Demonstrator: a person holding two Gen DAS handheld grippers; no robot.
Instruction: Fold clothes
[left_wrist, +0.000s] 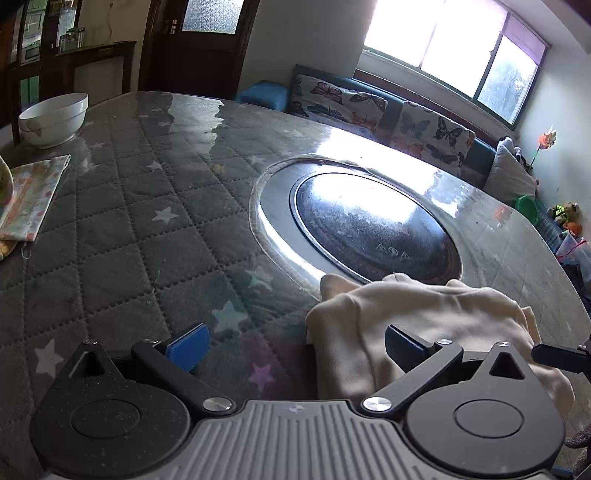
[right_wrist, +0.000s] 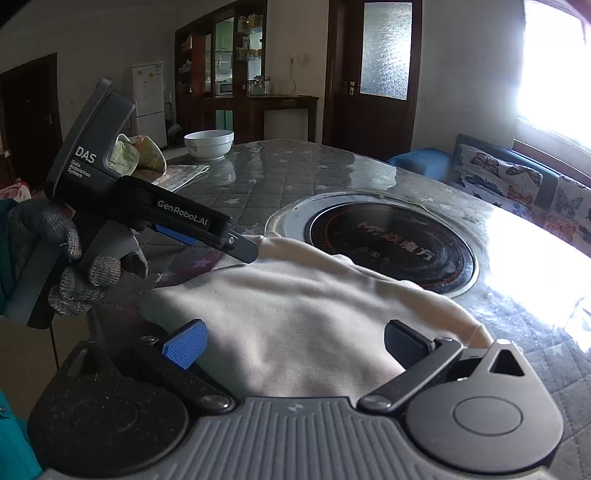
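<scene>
**Desk:** While both tools hang over one cream garment (right_wrist: 295, 314), how do they stand?

**Photographer:** The right gripper (right_wrist: 295, 347) is spread wide, blue pads on either side of the cloth, pinching nothing. The left gripper (left_wrist: 295, 343) is also wide in its own view, one finger (left_wrist: 402, 347) against the garment's near edge, the other over bare quilt. Seen from the right wrist view, that tool sits in a gloved hand (right_wrist: 66, 258) at the cloth's left side.

**Desk:** Where is the garment?

**Photographer:** Bunched at the near edge of the table (left_wrist: 129, 221), its far hem lapping onto the round cooktop (right_wrist: 391, 247) set into the middle.

**Desk:** What could go wrong?

**Photographer:** My judgement only: the plastic cover over the quilt looks slick, so a pull from one side could slide the whole heap instead of flattening it. Closing on a thick wrinkle may catch several layers and leave a crooked fold. Glare from the window also hides the right hem.

**Desk:** Counts?

**Photographer:** One cream garment, two grippers, one white bowl (left_wrist: 53, 118), one patterned cloth (left_wrist: 29, 199) at far left, one cooktop.
</scene>
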